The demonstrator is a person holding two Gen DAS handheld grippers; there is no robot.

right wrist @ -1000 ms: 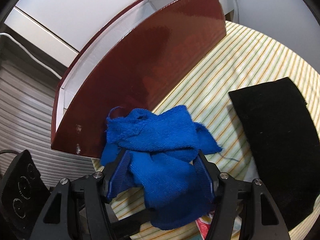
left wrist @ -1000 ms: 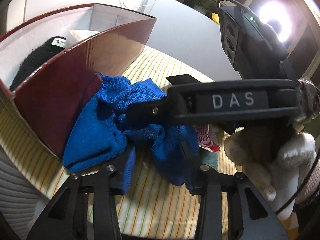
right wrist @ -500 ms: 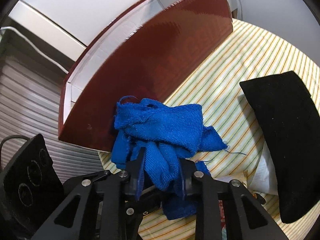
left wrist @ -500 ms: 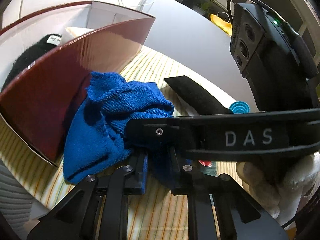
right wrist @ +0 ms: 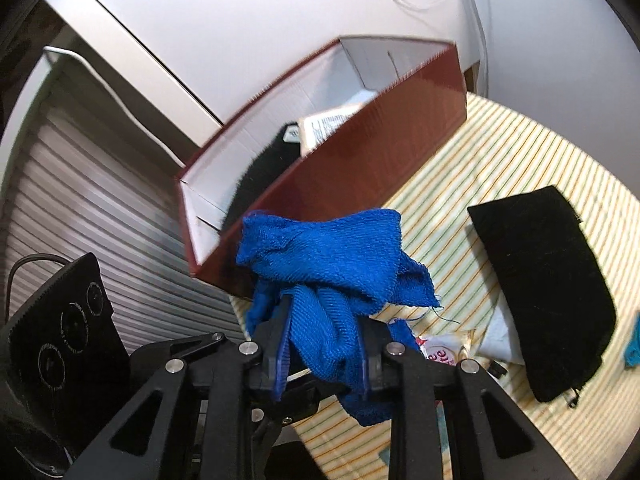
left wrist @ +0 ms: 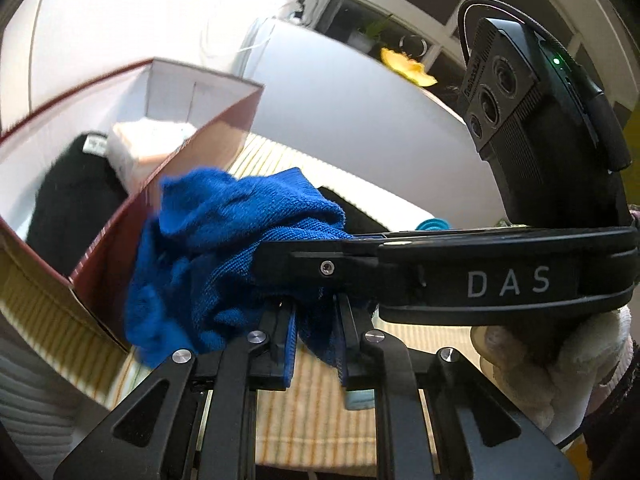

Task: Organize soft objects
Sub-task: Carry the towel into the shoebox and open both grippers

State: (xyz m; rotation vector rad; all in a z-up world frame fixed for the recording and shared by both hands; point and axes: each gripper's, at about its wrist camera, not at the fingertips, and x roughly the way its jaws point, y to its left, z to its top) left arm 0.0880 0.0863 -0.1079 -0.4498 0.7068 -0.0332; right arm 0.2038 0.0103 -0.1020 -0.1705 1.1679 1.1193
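A crumpled blue towel [left wrist: 224,248] hangs lifted above the striped cloth, next to the near wall of a dark red box [left wrist: 120,236]. My left gripper [left wrist: 316,332] is shut on the towel's lower fold. My right gripper [right wrist: 324,344] is shut on the same towel [right wrist: 332,256], and its body crosses the left wrist view. The box [right wrist: 360,176] has a white inside and holds a black fuzzy item [left wrist: 76,204] and a pale packet [left wrist: 148,144].
A black pouch [right wrist: 548,292] lies on the striped cloth [right wrist: 500,160] to the right. A small red-and-white wrapper [right wrist: 440,354] and white paper lie near it. A teal item [left wrist: 432,225] sits further back. A ribbed grey surface [right wrist: 100,232] is left of the box.
Both grippers closed on the blue towel and lifted it off the cloth, up beside the box's near wall. The box's inside now shows more.
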